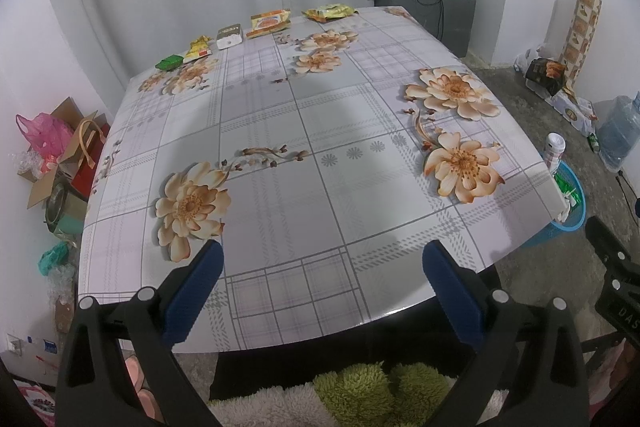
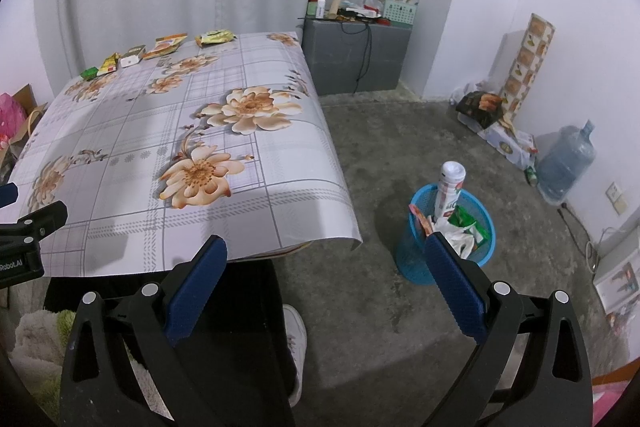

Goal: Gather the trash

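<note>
**Five wrappers wait at the table's far edge**

Five pieces of trash (image 1: 256,31) line the floral table (image 1: 280,155) (far side). Left gripper (image 1: 320,259) and right gripper (image 2: 326,255) gape wide, empty. The blue bin (image 2: 412,259) stands on the floor, nearly full.

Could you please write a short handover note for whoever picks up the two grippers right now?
Left gripper: open, empty, over the table's near edge.
Right gripper: open, empty, off the table's right corner, near the blue trash basket.
Basket stands on the floor and already holds a white bottle, a green wrapper and other trash.
Left on the table's far edge: green packet, yellow wrapper, small white box, orange packet, yellow-green bag.
</note>
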The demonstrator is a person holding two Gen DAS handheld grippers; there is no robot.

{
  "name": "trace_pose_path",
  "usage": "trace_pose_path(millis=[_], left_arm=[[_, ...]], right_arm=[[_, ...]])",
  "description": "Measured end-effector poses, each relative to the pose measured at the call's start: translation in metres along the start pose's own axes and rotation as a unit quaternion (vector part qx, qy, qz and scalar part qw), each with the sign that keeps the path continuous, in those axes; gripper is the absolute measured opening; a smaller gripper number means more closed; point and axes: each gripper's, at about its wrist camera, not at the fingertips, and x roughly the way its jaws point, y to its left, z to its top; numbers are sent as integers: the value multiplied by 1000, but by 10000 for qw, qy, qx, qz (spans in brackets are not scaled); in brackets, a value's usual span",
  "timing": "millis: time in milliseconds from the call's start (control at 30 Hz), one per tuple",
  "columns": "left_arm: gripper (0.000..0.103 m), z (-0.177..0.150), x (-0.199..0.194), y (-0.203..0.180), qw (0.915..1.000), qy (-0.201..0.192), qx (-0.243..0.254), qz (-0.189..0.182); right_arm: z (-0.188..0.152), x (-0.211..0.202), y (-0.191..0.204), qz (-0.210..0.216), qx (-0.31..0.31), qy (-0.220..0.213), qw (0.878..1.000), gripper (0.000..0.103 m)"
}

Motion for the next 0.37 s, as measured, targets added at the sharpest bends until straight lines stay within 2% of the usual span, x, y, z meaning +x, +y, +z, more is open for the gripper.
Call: trace_pose_path(millis=[367], left_arm=[[98, 1, 4, 1, 10000, 66, 26, -13]], right_arm=[[0, -1, -1, 5, 4, 2, 10000, 95]])
